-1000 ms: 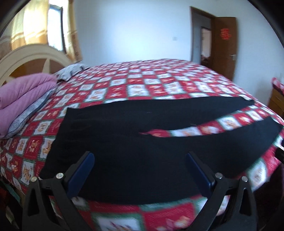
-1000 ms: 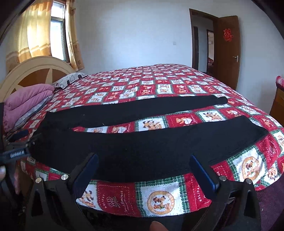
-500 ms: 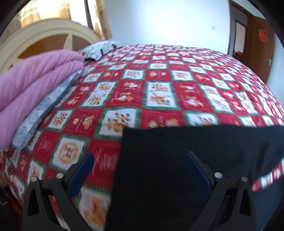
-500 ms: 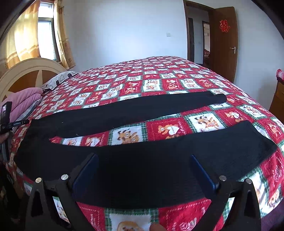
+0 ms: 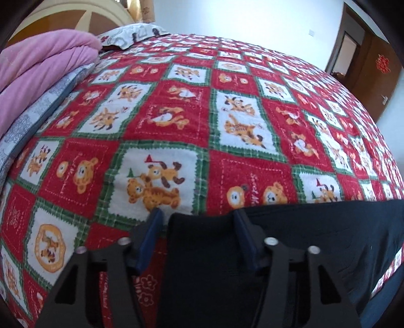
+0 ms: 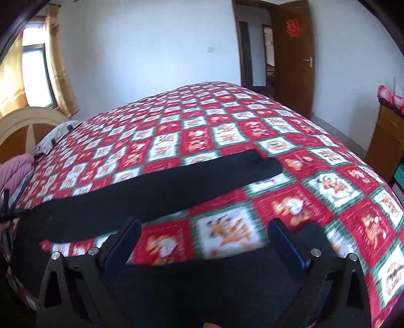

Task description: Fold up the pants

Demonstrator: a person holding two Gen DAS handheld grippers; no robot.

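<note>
Black pants [image 5: 315, 239] lie flat on a red, white and green checked bedspread [image 5: 227, 101]. In the left wrist view my left gripper [image 5: 198, 227] sits low over the pants' far waist corner. Its jaws are closing, with the corner of the cloth between them. The left pad is over the bedspread, the right pad over the cloth, and neither presses it. In the right wrist view the far leg [image 6: 176, 181] runs across the bed. The near leg [image 6: 202, 290] lies under my right gripper [image 6: 204, 237], whose wide jaws are closing over that leg's far edge near its end.
A folded pink quilt [image 5: 38, 75] and a patterned pillow [image 5: 131, 32] lie by the headboard [image 5: 63, 15] at the left. A brown door [image 6: 293, 55] stands open at the back right, and a wooden cabinet [image 6: 386, 141] stands right of the bed.
My left gripper has swept left along the pants to the waist corner, dropped lower, and its jaws have narrowed. My right gripper has moved right towards the leg ends.
</note>
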